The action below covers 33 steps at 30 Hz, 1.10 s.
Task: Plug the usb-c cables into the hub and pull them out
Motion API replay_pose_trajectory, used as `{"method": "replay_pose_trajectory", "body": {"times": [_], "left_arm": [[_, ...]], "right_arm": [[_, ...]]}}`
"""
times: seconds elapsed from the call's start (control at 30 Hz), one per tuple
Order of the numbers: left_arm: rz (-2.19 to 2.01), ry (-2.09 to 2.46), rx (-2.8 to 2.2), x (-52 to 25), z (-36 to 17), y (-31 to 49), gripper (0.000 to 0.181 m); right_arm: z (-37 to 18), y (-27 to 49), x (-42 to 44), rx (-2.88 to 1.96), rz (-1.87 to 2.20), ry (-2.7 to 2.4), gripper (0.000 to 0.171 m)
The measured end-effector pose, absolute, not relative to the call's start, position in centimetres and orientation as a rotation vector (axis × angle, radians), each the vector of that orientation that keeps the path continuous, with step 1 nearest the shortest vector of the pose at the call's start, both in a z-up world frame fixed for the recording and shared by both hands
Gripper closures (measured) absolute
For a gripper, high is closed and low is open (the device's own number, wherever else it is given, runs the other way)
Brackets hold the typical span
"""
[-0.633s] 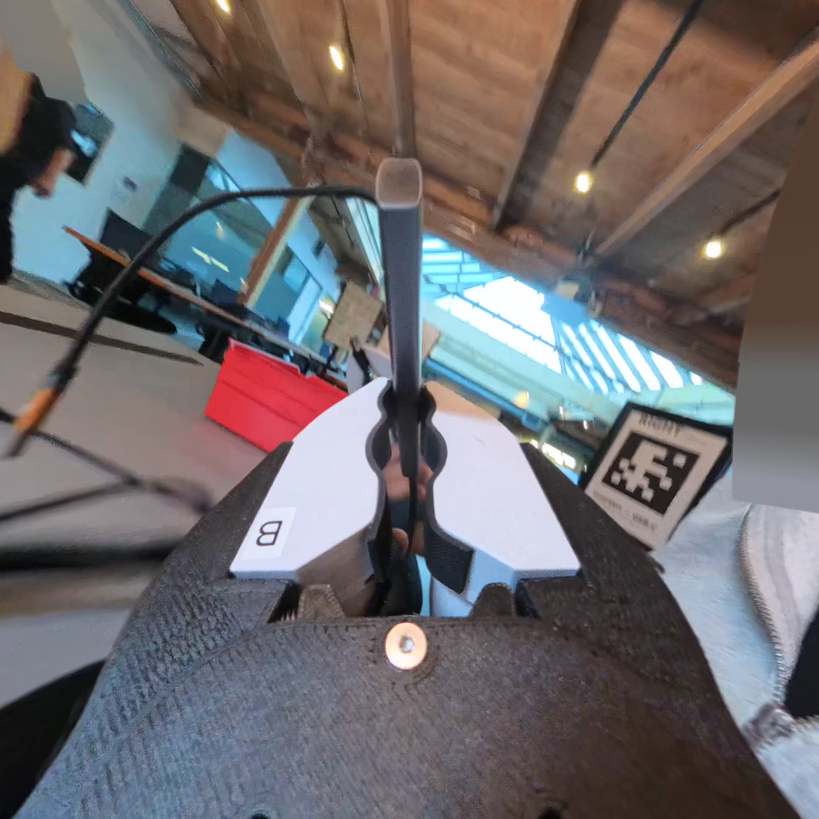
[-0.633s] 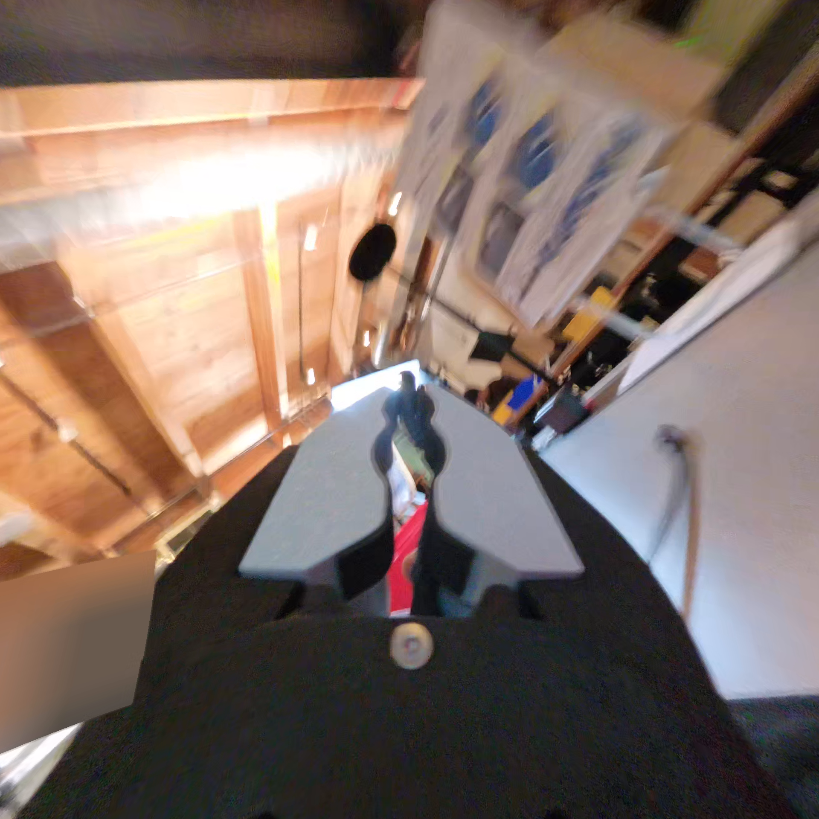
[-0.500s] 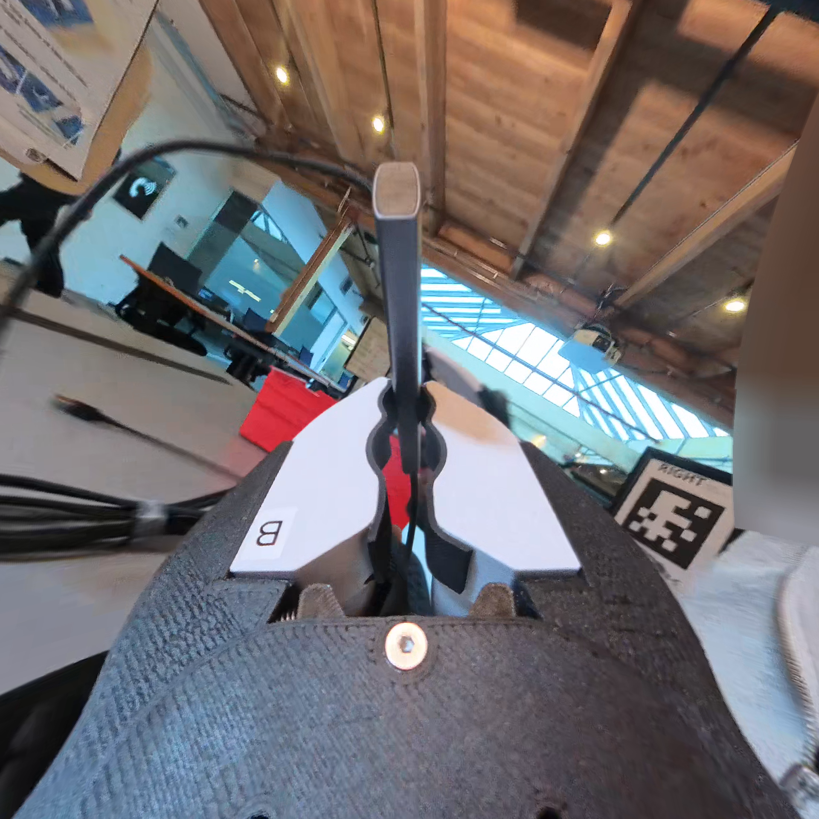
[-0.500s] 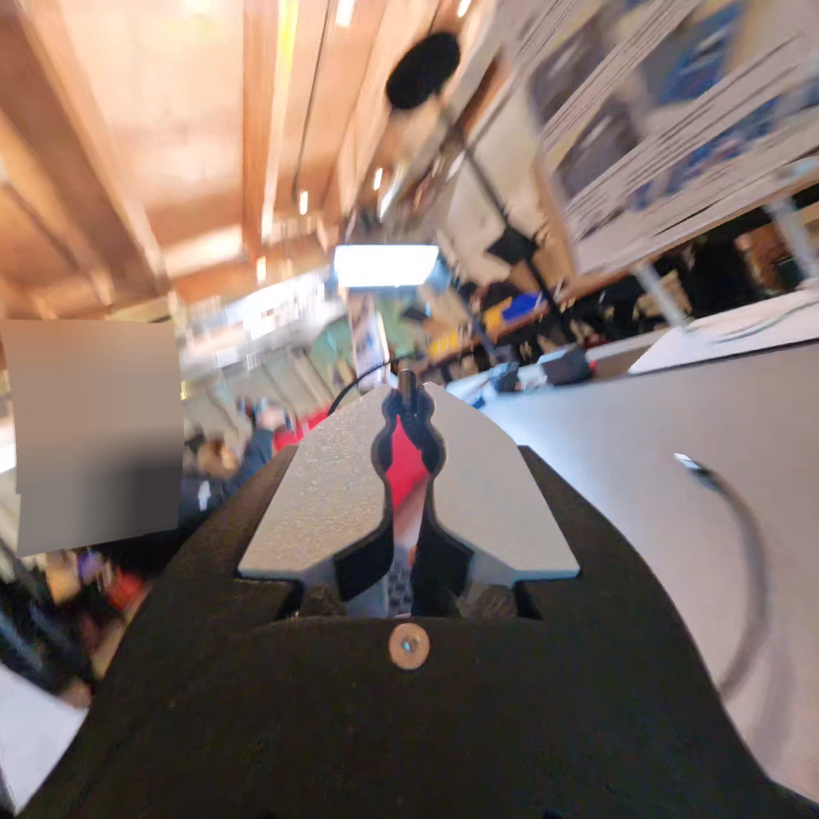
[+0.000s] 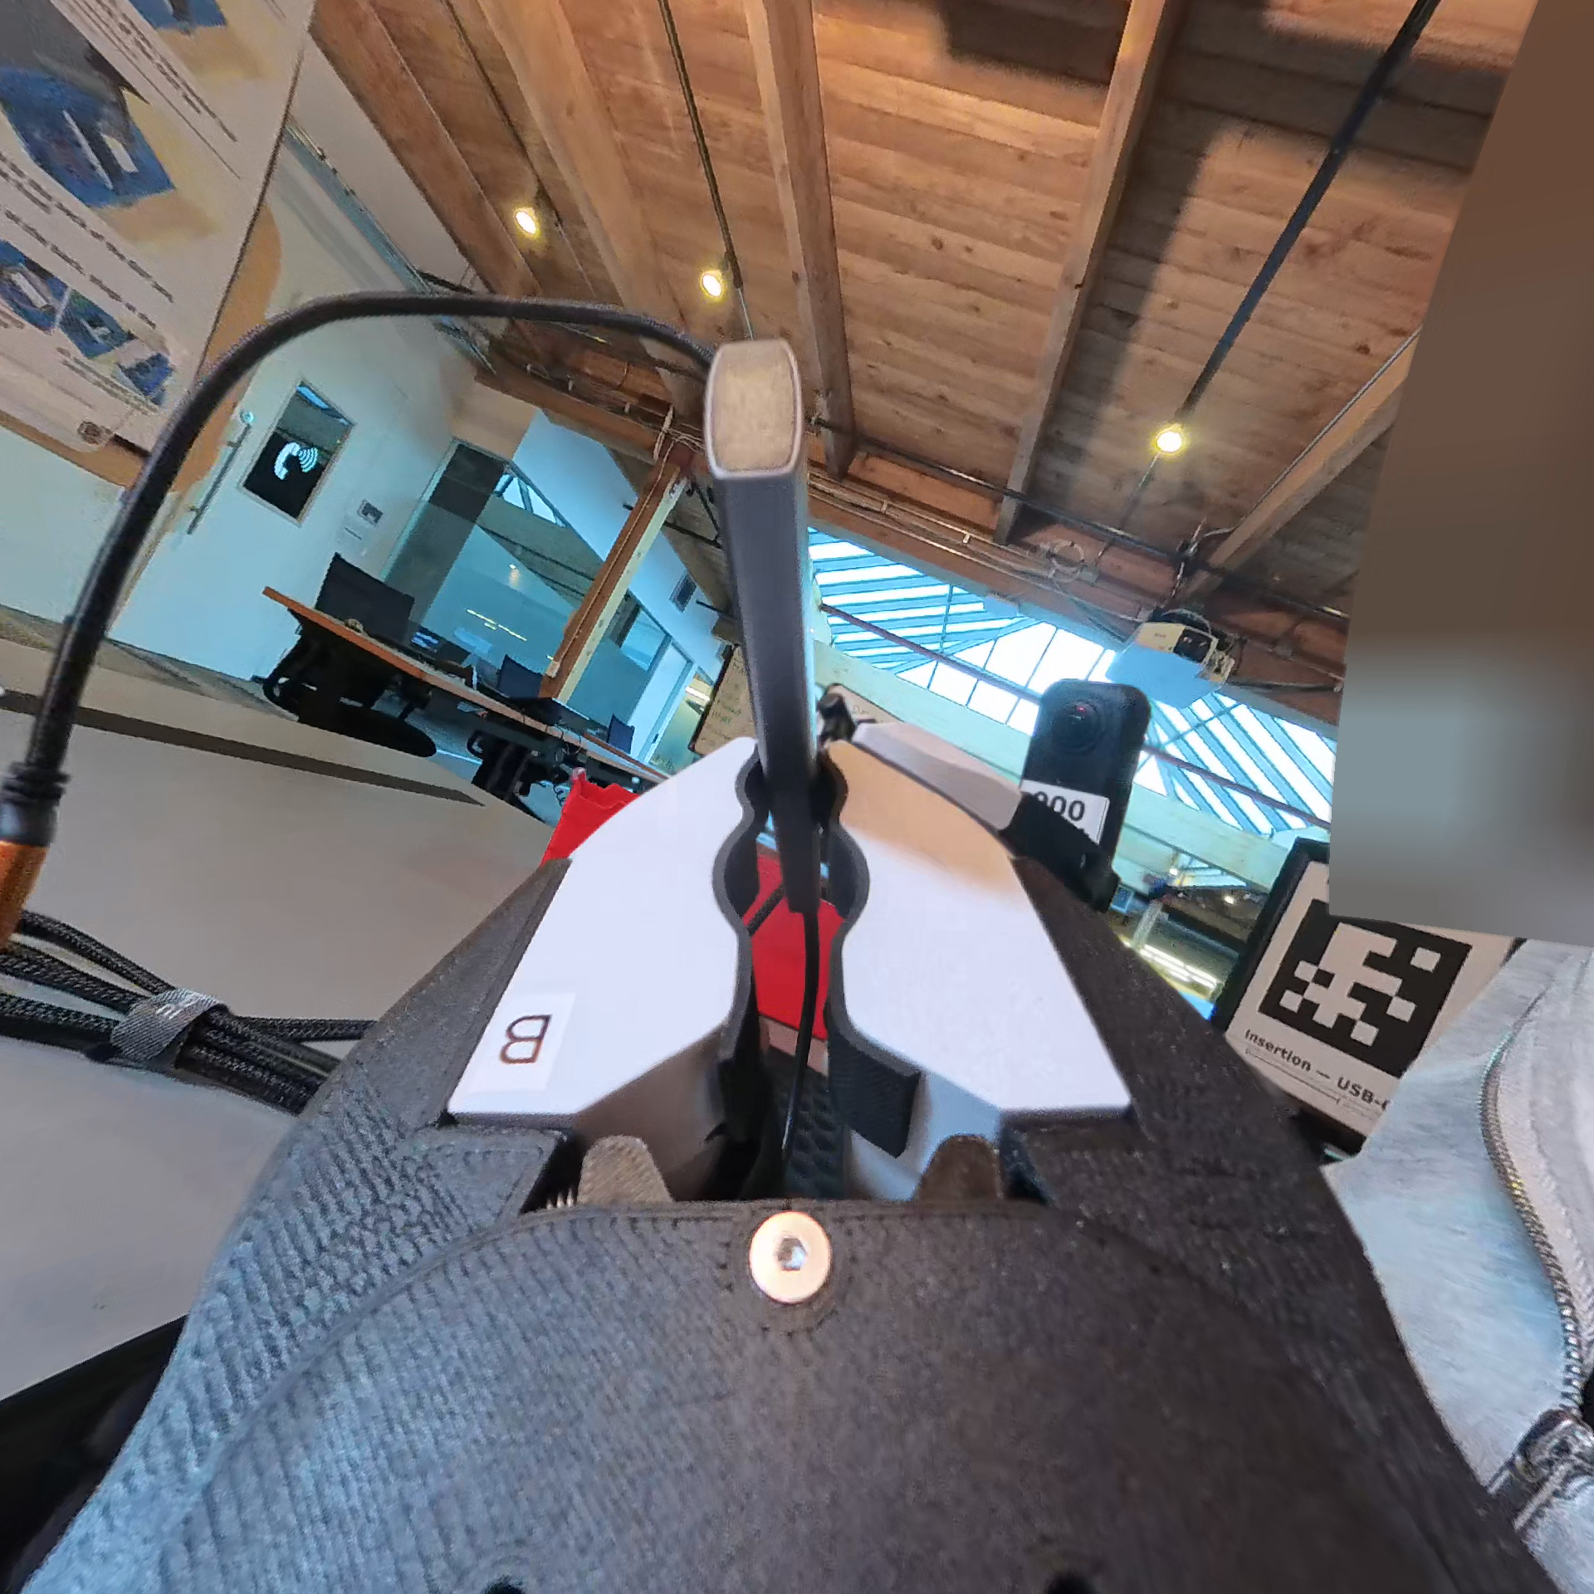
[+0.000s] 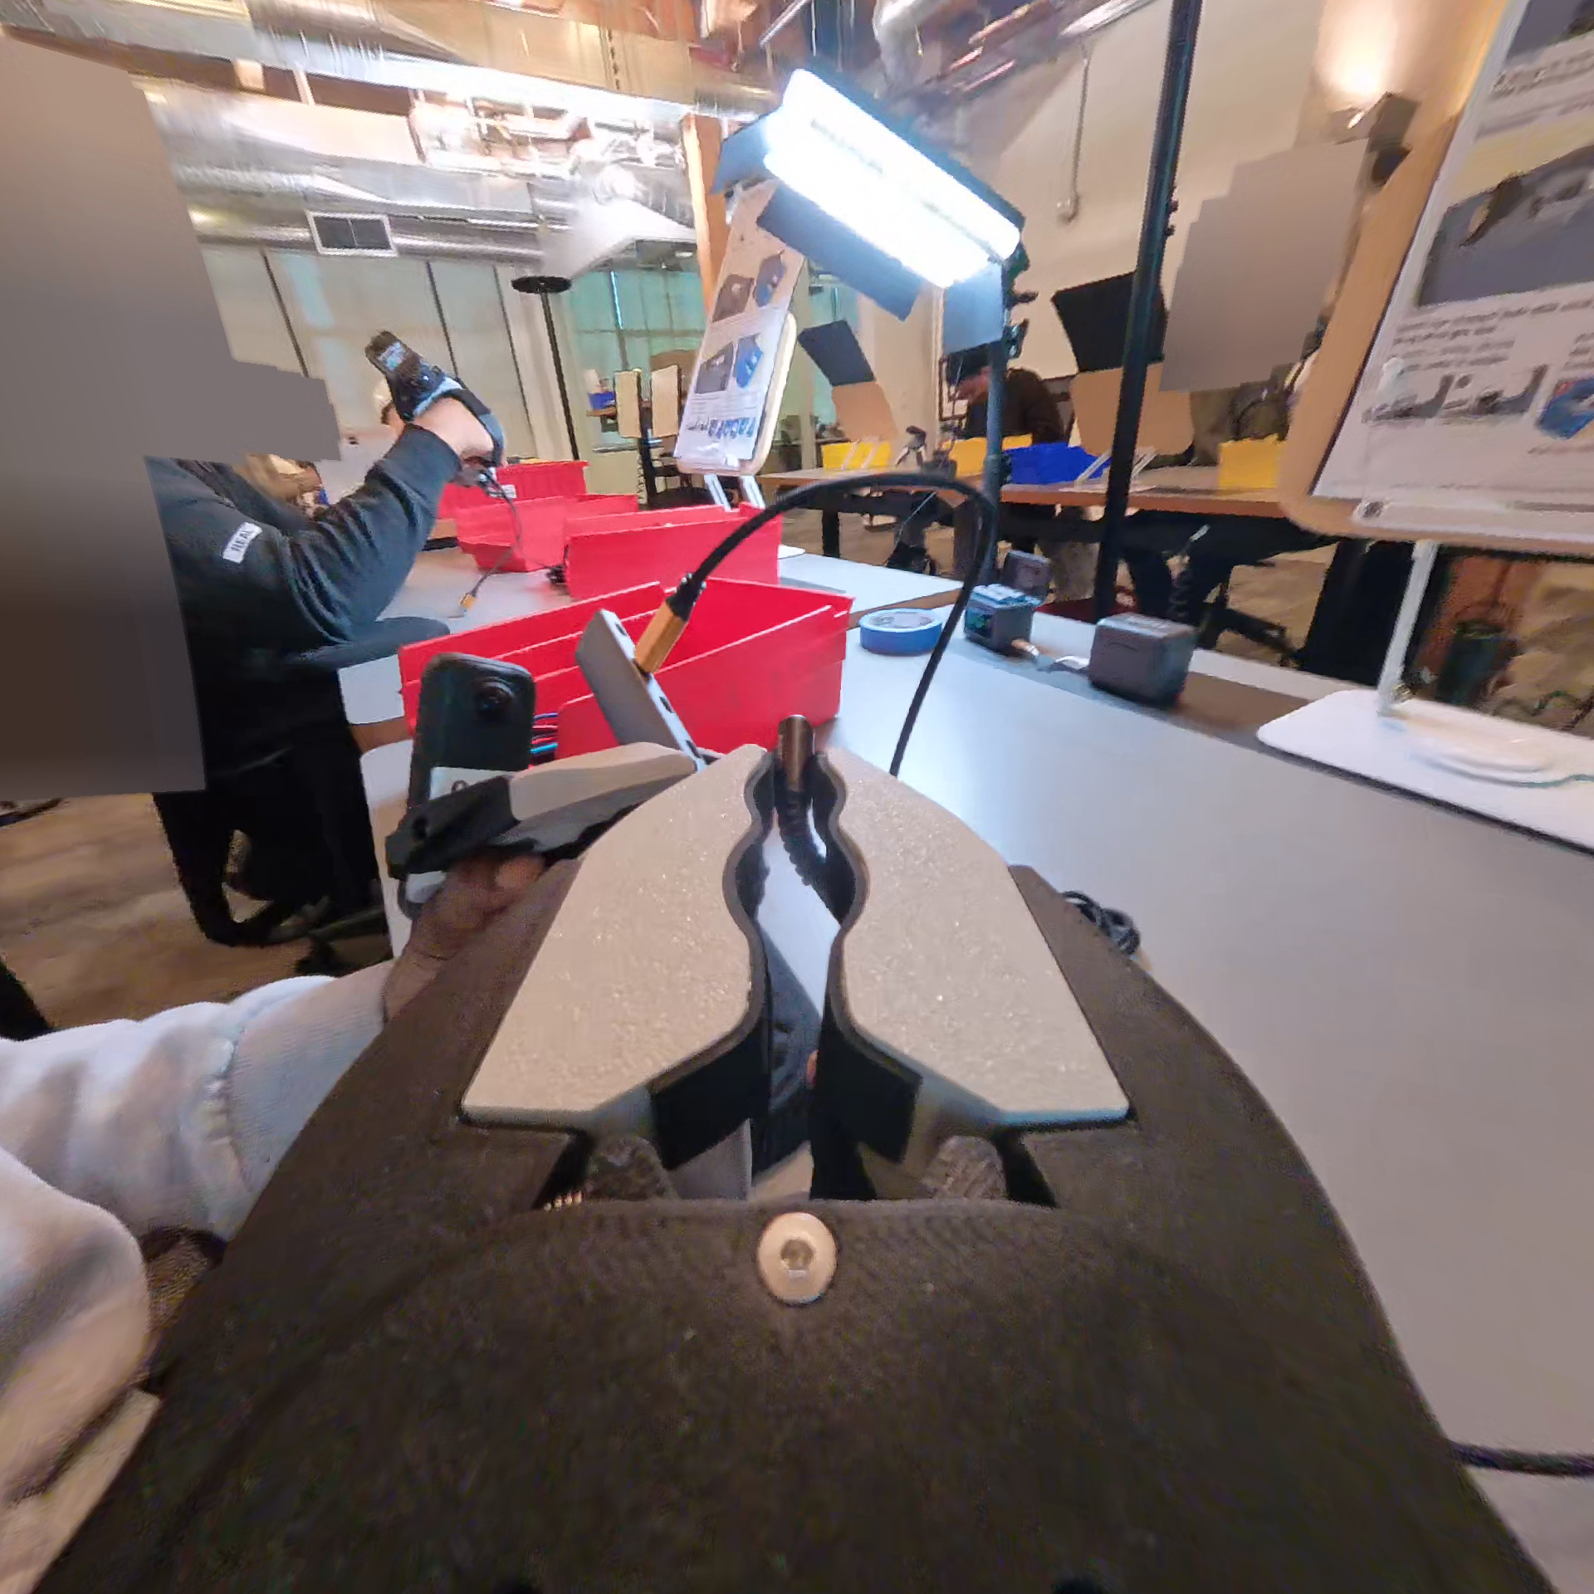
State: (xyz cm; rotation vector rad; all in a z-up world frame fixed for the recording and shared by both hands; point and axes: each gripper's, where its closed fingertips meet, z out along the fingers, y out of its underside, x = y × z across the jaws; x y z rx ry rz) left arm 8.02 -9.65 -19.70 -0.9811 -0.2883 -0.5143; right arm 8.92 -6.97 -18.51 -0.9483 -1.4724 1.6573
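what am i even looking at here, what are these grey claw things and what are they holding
These are two handheld grippers, one in each of a person's hands; there is no robot arm. Each carries a camera looking forward along its two grey fingers, so each picture is taken from one gripper.

In the left wrist view, the left gripper is shut on a slim grey hub, seen edge-on and sticking up toward the wooden ceiling.

In the right wrist view, the right gripper is shut on a dark cable plug. Farther off, the same hub shows with an orange-tipped cable already plugged into its side, its black cord arcing down to the grey table.

Also on the table are red bins, a roll of blue tape and a bundle of braided cables.
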Motion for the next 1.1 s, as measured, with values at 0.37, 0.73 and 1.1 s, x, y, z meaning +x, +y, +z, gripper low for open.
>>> {"method": "replay_pose_trajectory", "body": {"times": [0.37,0.73,1.1], "left_arm": [[-0.495,-0.270,-0.977,8.3,-19.6,-9.7,0.170],[-0.482,-0.230,-1.000,8.9,-19.7,-9.5,0.170],[-0.479,-0.214,-1.006,9.2,-19.7,-9.4,0.170]], "right_arm": [[-8.6,-2.8,9.2,-0.762,1.490,-1.423,0.163],[8.1,3.9,12.5,-0.648,1.406,-1.220,0.163],[16.9,18.7,21.4,-0.742,0.929,-0.826,0.163]]}}
